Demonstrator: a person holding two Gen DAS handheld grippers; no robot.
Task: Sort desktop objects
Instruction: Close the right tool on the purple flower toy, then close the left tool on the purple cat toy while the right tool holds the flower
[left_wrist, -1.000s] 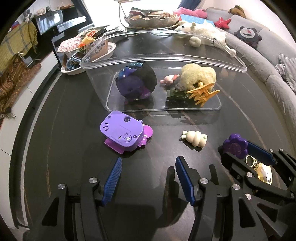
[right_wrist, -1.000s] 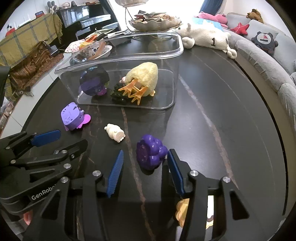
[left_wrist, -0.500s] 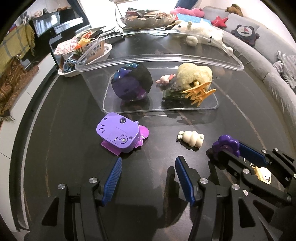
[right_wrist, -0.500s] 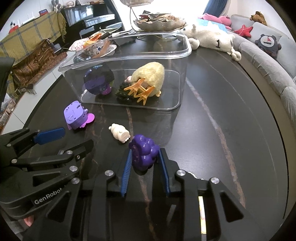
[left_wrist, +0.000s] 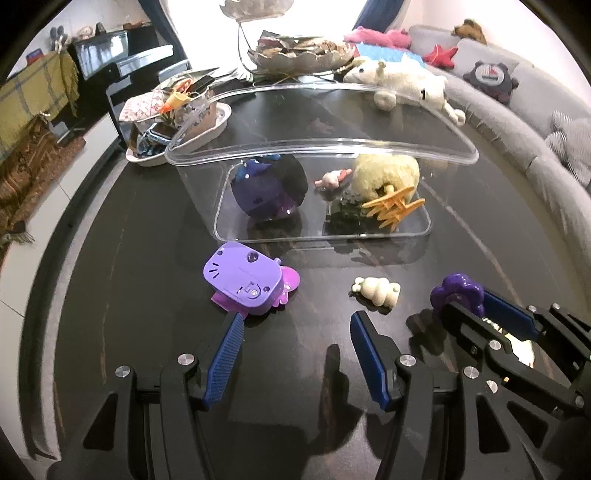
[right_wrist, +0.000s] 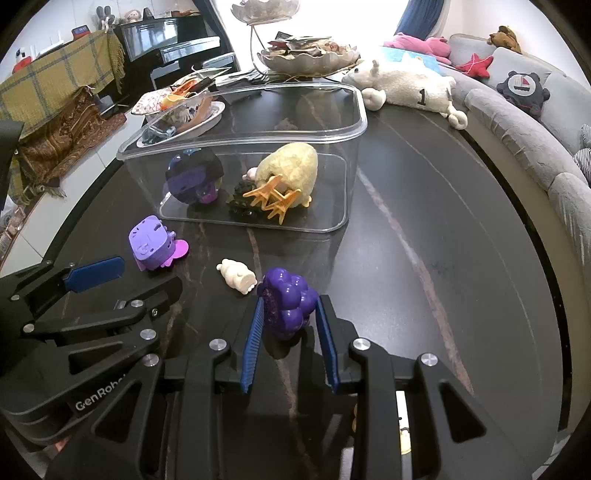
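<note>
Right gripper (right_wrist: 289, 314): both blue pads pinch the purple grape toy (right_wrist: 289, 302) from its two sides. The toy sits at the fingertips, apparently just clear of the counter (right_wrist: 424, 258); contact with the surface cannot be confirmed. The side-on hold suits the toy's lumpy shape and leaves its underside free for release into a container.

Left gripper (left_wrist: 295, 350): spread wide, holding nothing, low over the counter. It points between the purple box toy (left_wrist: 243, 282) and the cream figure (left_wrist: 376, 291), the left pad tip just beside the box toy. Judgement: it is staged to take the box toy.

Clear bin (right_wrist: 354, 122): stands beyond the loose items, open at the top. Already inside are a dark purple ball (right_wrist: 195, 176), a yellow plush (right_wrist: 290, 168), an orange piece (right_wrist: 273, 199) and a small dark object. This marks the bin as the collection point.

Progress: two items lie loose on the counter, one is in hand. The carry to the bin is not yet done.

Risk: the bin wall is tall, so the grape toy must clear the rim before release. The rounded lobes may slip between flat pads.
</note>
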